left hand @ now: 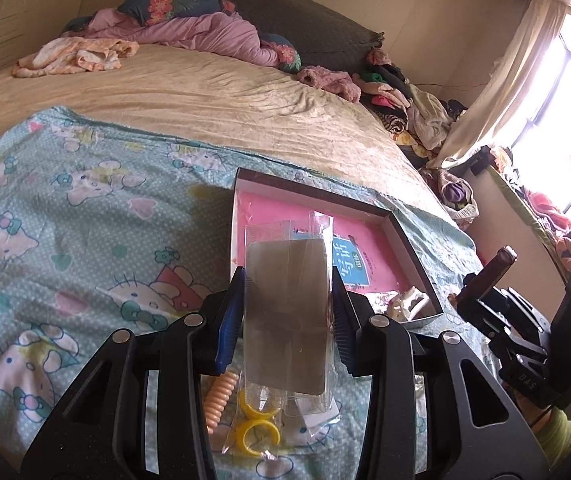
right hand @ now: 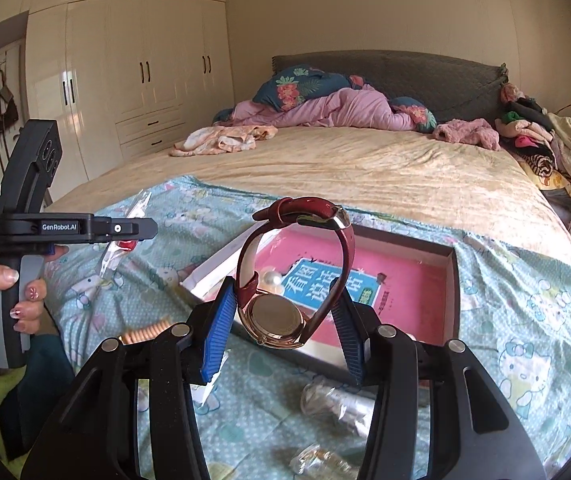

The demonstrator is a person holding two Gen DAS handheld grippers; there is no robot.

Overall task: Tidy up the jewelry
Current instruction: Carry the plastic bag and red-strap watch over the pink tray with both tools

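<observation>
- Right tool grips a red-strapped watch, held over the box.
- Left tool clamps a clear packet above the bed.
- In the box: a pearl piece and a white item.
- Left loose on the bed: yellow rings, a peach coil and wrapped packets; I judge sorting barely begun.

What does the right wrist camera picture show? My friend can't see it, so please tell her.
The right gripper pinches a red-strapped watch above a shallow box with a pink book and a pearl inside, on a Hello Kitty cloth. The left gripper, at left, holds a clear packet.
</observation>
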